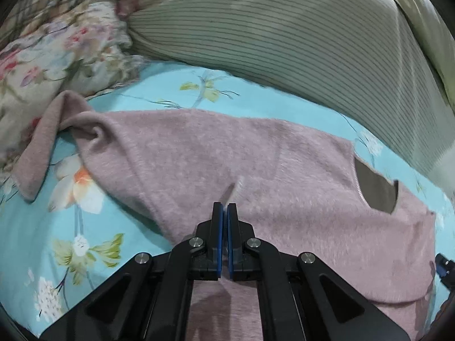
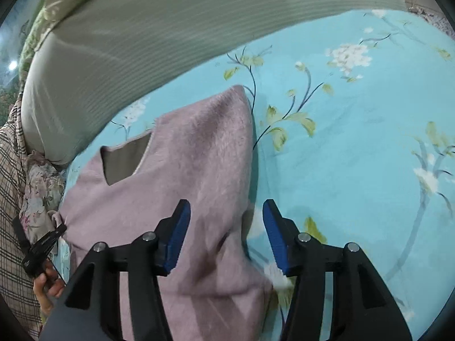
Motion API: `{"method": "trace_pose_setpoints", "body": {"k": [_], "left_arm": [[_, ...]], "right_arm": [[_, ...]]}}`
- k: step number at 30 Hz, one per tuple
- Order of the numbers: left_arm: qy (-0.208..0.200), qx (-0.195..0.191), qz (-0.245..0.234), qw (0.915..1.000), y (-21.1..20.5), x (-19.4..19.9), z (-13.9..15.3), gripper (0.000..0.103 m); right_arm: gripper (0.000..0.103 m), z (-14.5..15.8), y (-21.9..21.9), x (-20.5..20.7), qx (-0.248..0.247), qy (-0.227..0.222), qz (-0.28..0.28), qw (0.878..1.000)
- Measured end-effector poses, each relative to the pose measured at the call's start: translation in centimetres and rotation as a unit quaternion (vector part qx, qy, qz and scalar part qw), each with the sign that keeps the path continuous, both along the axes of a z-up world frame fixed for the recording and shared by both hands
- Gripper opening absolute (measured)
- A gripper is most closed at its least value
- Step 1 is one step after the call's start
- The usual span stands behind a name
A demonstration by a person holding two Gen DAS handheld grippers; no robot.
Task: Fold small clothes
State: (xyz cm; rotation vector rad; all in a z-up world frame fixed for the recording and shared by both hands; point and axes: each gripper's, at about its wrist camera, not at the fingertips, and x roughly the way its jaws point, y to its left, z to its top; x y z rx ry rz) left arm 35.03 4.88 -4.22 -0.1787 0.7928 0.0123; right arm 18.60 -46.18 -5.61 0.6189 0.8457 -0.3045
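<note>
Pink fuzzy sweater [image 1: 256, 156] flat on the bed; left jaws closed, right jaws wide open.

I see the sweater spread across the turquoise floral bedsheet [image 1: 93, 227], neck opening [image 1: 375, 190] toward my right, one sleeve [image 1: 42, 147] bent off to the left. My left gripper [image 1: 224, 207] sits over the sweater's near edge, jaws pressed together with only a sliver between the blue pads; I cannot tell whether any fabric is pinched. My right gripper [image 2: 226, 218] hovers with jaws spread wide and holding nothing: the sweater's right edge [image 2: 244, 187] runs between them, the left pad over fabric, the right pad over bare sheet. A striped grey-green pillow [image 1: 284, 42] lies beyond the sweater, a floral quilt [image 1: 42, 56] at far left.
</note>
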Motion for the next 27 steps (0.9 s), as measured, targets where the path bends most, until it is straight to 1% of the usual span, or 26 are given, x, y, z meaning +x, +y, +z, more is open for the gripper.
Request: {"method": "trace_pose_setpoints", "body": {"k": [1,2,5,6,7,8,10,11,14,16,17,19,21,22,24,25,26,27], "left_arm": [[-0.009,0.009,0.011,0.9999,0.3,-0.2,0.2,0.000],[-0.012,0.008,0.009,0.9999,0.4,-0.2,0.3,0.000],[-0.012,-0.005,-0.014,0.9998,0.3,-0.2,0.5,0.000],[-0.011,-0.009,-0.025,0.9996,-0.1,-0.2,0.5,0.000],[-0.013,-0.008,-0.033,0.9993,-0.5,-0.3,0.6,0.000],[-0.016,-0.005,-0.039,0.9991,-0.8,-0.4,0.9,0.000],[-0.019,-0.003,-0.057,0.9982,-1.7,-0.8,1.3,0.000],[-0.021,-0.004,-0.064,0.9977,-2.0,-0.9,1.4,0.000],[-0.015,-0.004,-0.094,0.9954,-3.5,-0.9,1.0,0.000],[-0.004,0.003,-0.113,0.9936,-4.8,-1.0,0.5,0.000],[-0.003,0.005,-0.121,0.9927,-5.2,-1.2,0.4,0.000],[-0.009,0.002,-0.143,0.9897,-5.9,-1.9,0.3,0.000],[-0.003,0.011,-0.164,0.9864,-6.8,-2.1,-0.2,0.000],[0.005,0.020,-0.167,0.9857,-7.2,-2.0,-0.6,0.001],[0.033,0.053,-0.158,0.9854,-7.8,-1.4,-1.9,0.003],[0.045,0.063,-0.147,0.9861,-7.7,-1.1,-2.5,0.003],[0.054,0.067,-0.135,0.9871,-7.3,-0.9,-2.9,0.003],[0.065,0.059,-0.119,0.9890,-6.5,-0.7,-3.3,0.004]], "right_arm": [[0.054,-0.4,-0.1,0.4,0.006,0.001,0.001,1.000],[0.054,-0.8,-0.1,0.5,0.012,0.001,0.004,1.000],[0.053,-1.7,0.1,1.2,0.021,0.002,0.016,1.000],[0.045,-1.8,0.3,1.3,0.018,0.003,0.020,1.000],[0.008,-1.8,0.3,1.4,0.018,0.009,0.021,1.000],[0.009,-1.3,0.3,1.1,0.017,0.002,0.016,1.000],[0.008,0.2,0.0,0.1,-0.013,-0.009,0.000,1.000],[0.008,0.6,-0.2,-0.2,-0.019,-0.009,-0.007,1.000],[0.009,-0.7,-0.8,0.4,-0.008,0.024,-0.003,1.000],[0.013,-0.8,-0.6,0.3,-0.014,0.033,-0.009,0.999],[0.015,-0.2,-0.4,-0.1,-0.024,0.029,-0.017,0.999],[0.015,1.8,0.7,-1.2,-0.055,0.005,-0.028,0.998],[0.015,3.2,2.3,-1.7,-0.062,-0.024,-0.005,0.998],[0.018,3.2,3.3,-1.5,-0.056,-0.030,0.020,0.998],[0.030,2.2,4.4,-0.8,-0.029,-0.017,0.049,0.998],[0.041,1.3,4.7,-0.5,-0.021,0.001,0.052,0.998],[0.044,0.6,4.9,-0.3,-0.019,0.016,0.050,0.998],[0.044,-0.1,4.9,-0.3,-0.016,0.030,0.045,0.998]]}}
